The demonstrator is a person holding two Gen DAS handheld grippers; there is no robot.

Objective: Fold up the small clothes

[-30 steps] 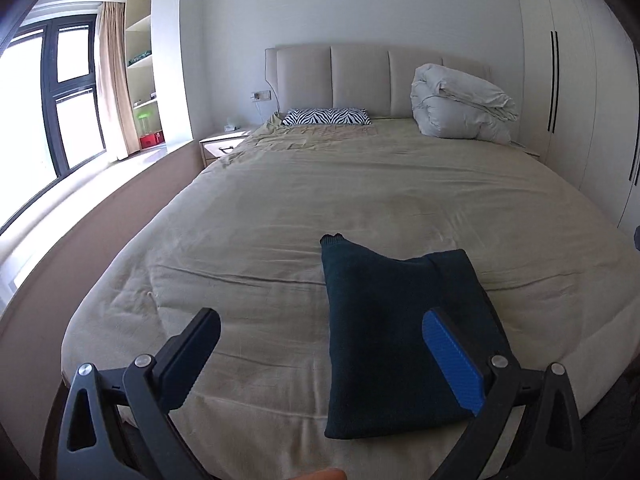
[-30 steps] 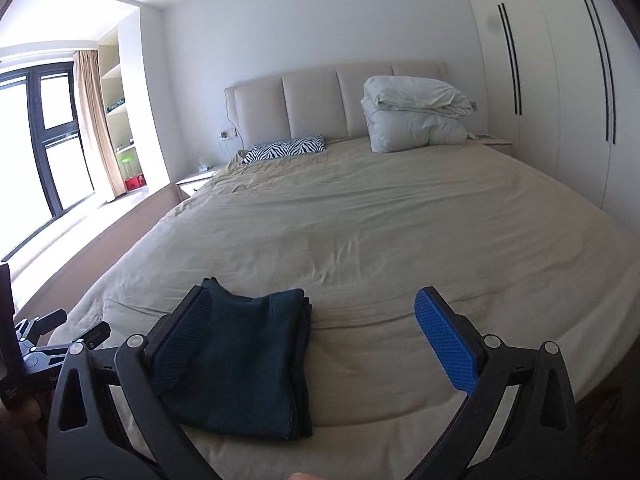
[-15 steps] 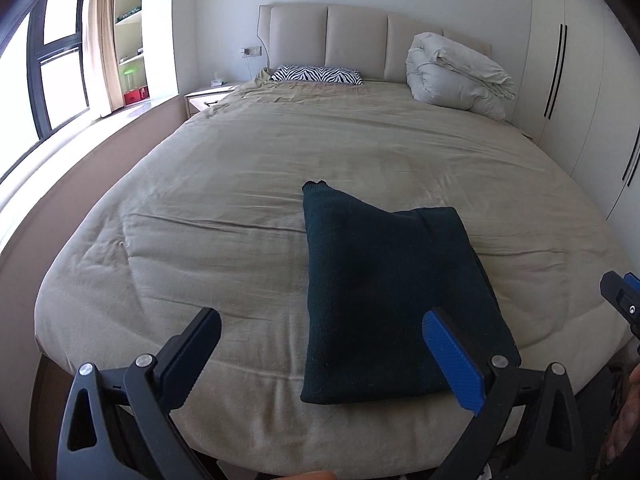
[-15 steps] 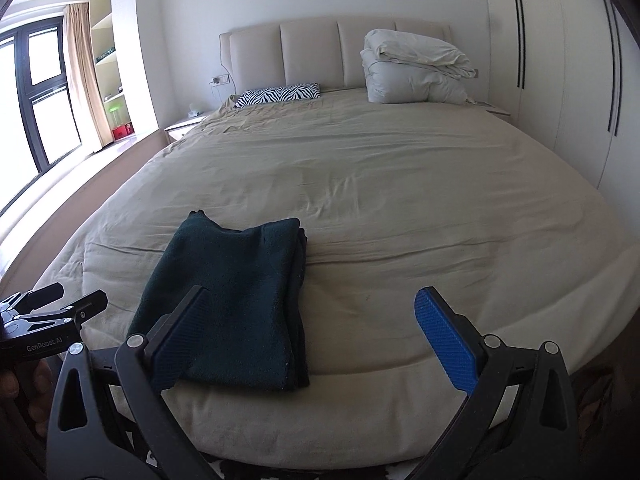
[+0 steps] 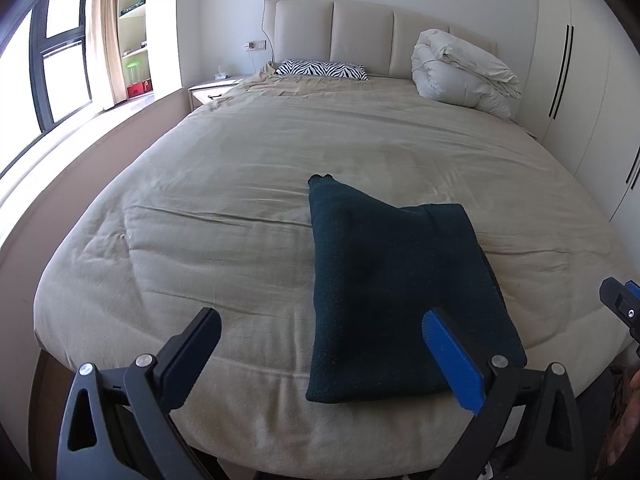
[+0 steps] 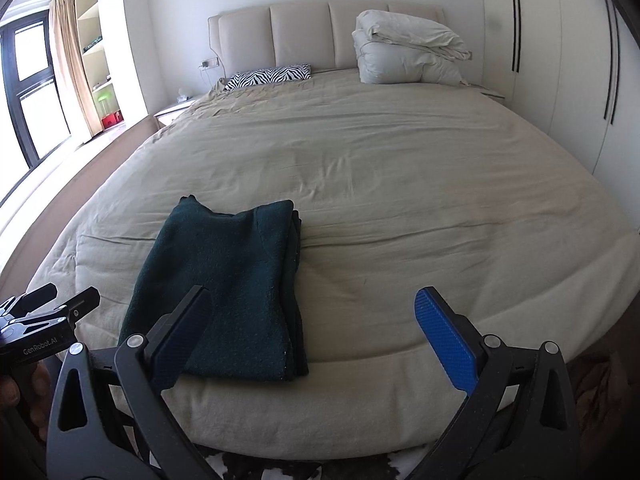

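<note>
Looks like the folding's pretty much done: the dark green knit garment (image 5: 396,292) is lying as a thick, fuzzy rectangle with stacked edges, sitting near the foot edge of the wrinkly beige bed cover (image 5: 224,208). From the left gripper (image 5: 320,348) it's at about 1 o'clock, from the right gripper (image 6: 312,328) about 11. Both are hanging wide open, gripping nothing, so maybe just a tidy-up is left.

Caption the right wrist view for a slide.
Open right claw hovers before a folded dark green garment near the foot of a beige bed.
</note>
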